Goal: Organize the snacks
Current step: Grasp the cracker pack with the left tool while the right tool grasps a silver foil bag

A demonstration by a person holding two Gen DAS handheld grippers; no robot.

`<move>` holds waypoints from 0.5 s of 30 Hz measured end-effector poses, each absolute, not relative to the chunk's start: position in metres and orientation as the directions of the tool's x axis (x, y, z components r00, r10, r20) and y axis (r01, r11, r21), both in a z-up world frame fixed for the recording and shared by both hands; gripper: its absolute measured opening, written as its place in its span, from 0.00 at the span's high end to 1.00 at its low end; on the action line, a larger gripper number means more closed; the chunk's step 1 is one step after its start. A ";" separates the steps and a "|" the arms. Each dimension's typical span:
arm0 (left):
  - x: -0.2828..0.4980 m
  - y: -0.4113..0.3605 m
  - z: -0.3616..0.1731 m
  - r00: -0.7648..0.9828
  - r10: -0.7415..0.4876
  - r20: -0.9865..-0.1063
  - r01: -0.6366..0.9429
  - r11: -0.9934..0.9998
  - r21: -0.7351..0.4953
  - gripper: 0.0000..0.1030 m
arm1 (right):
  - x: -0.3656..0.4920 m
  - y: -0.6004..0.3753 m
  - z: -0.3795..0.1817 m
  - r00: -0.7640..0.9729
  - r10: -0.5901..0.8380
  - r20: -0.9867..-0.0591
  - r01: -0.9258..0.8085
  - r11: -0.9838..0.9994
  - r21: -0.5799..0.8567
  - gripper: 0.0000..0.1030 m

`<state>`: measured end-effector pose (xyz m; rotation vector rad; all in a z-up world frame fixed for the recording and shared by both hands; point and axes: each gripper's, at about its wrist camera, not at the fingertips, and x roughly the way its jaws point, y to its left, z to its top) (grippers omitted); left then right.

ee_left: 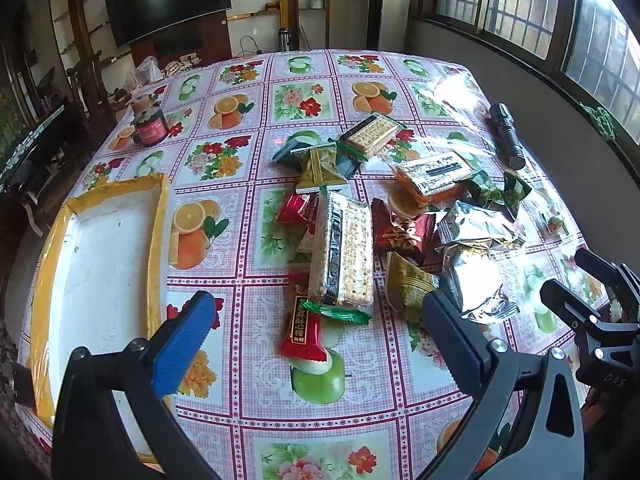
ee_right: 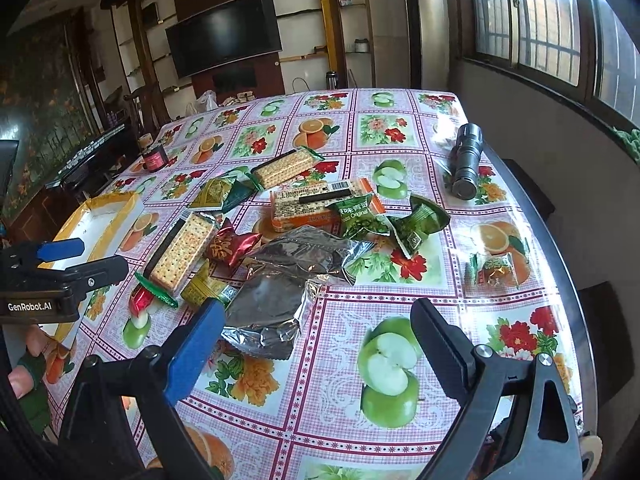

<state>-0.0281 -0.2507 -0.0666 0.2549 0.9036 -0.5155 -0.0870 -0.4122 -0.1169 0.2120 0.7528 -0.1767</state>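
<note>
**Hovering over a scattered snack pile, both grippers spread wide**

Hanging low in the frame, the left gripper has its jaws wide apart and empty, just short of a small red candy wrapper. The right gripper is likewise spread and empty, above bare fruit-patterned tablecloth at lower centre. The mixed pile of wrapped snacks fills the middle and right of the left view; a lone small candy lies near the table's right edge. A black flashlight rests upper right. The shallow white tray with yellow taped rim lies at left, holding nothing.
</note>
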 end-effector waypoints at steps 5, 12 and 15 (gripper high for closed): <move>-0.022 -0.251 -0.069 0.501 -0.321 -0.804 0.528 0.849 -0.011 0.00 | -0.080 -0.412 -0.118 0.719 -0.067 -0.692 0.222 0.965 0.137 0.09; -0.014 -0.250 -0.066 0.504 -0.328 -0.799 0.527 0.850 -0.016 0.00 | -0.066 -0.414 -0.119 0.722 -0.022 -0.692 0.196 0.965 0.173 0.11; -0.010 -0.247 -0.067 0.497 -0.339 -0.799 0.528 0.849 -0.032 0.00 | -0.066 -0.417 -0.120 0.722 -0.016 -0.691 0.199 0.962 0.186 0.11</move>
